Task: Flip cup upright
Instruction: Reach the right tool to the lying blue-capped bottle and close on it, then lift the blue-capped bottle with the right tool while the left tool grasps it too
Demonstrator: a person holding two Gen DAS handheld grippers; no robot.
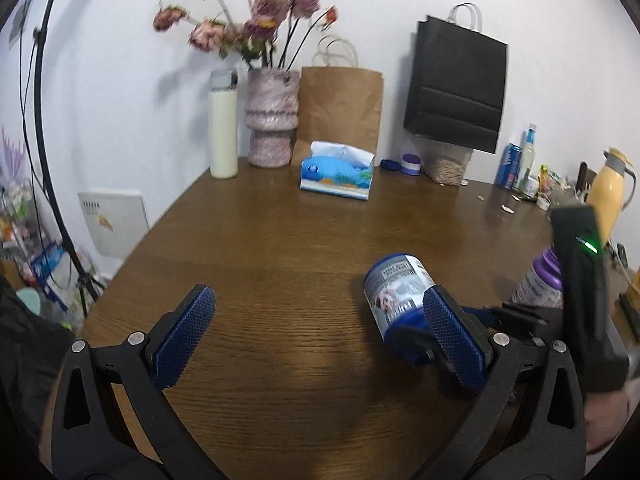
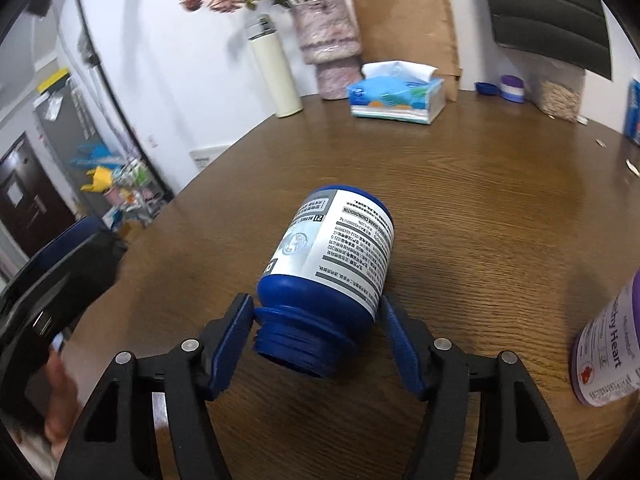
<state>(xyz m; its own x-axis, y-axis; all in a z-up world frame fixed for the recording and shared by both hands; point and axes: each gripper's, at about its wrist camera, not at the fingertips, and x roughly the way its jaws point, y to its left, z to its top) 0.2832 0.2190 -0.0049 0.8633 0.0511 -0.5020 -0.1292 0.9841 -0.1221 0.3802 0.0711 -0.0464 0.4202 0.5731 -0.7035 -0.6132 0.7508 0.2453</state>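
The cup is a blue plastic jar [image 2: 332,256] with a white printed label, lying on its side on the brown wooden table [image 2: 500,208]. Its open threaded mouth faces my right gripper [image 2: 316,304]. That gripper's blue pads [image 2: 234,332] press the jar's neck ring on the left and its shoulder on the right, so it is shut on the jar. In the left wrist view the jar [image 1: 394,292] lies just past the right finger of my left gripper [image 1: 320,296], which hovers open over bare table with nothing between its fingers.
A purple-labelled bottle [image 2: 608,352] stands close to the right of the jar. Along the back edge stand a tissue box [image 1: 338,174], a pink vase [image 1: 272,124], a cream flask [image 1: 223,136], paper bags [image 1: 340,108] and a yellow jug [image 1: 608,196].
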